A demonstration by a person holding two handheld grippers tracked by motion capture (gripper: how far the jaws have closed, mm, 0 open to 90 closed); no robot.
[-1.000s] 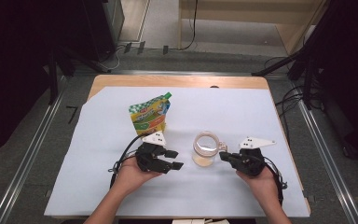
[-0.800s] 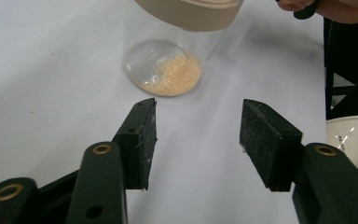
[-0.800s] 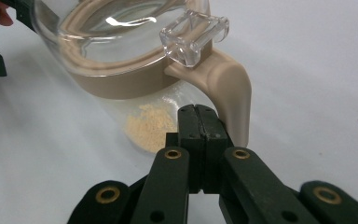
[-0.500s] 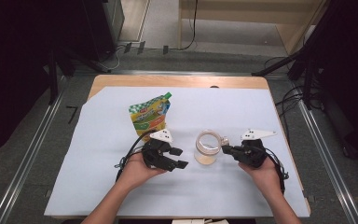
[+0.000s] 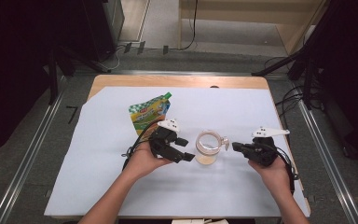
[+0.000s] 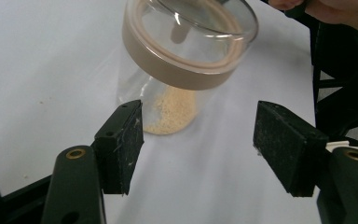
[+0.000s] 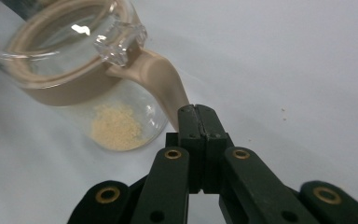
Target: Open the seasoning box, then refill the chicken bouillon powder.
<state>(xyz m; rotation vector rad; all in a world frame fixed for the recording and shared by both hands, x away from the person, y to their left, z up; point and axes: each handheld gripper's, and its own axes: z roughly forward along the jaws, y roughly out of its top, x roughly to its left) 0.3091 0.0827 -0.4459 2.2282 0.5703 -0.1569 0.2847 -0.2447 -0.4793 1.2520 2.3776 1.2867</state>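
My right fingers (image 7: 196,122) are clenched on the jar's beige tab (image 7: 161,81); the jar (image 5: 208,145) stands mid-tabletop (image 5: 98,196) with powder at its bottom – lid on. My left fingers (image 6: 198,144), just widened, stand released before it. Pouch (image 5: 150,113) beyond – untouched. Since earlier, both hands shifted slightly.

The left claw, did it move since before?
Yes. In the high view the left claw has slid back from the glass jar toward the green pouch, and its jaws have just been opening, with nothing between them.
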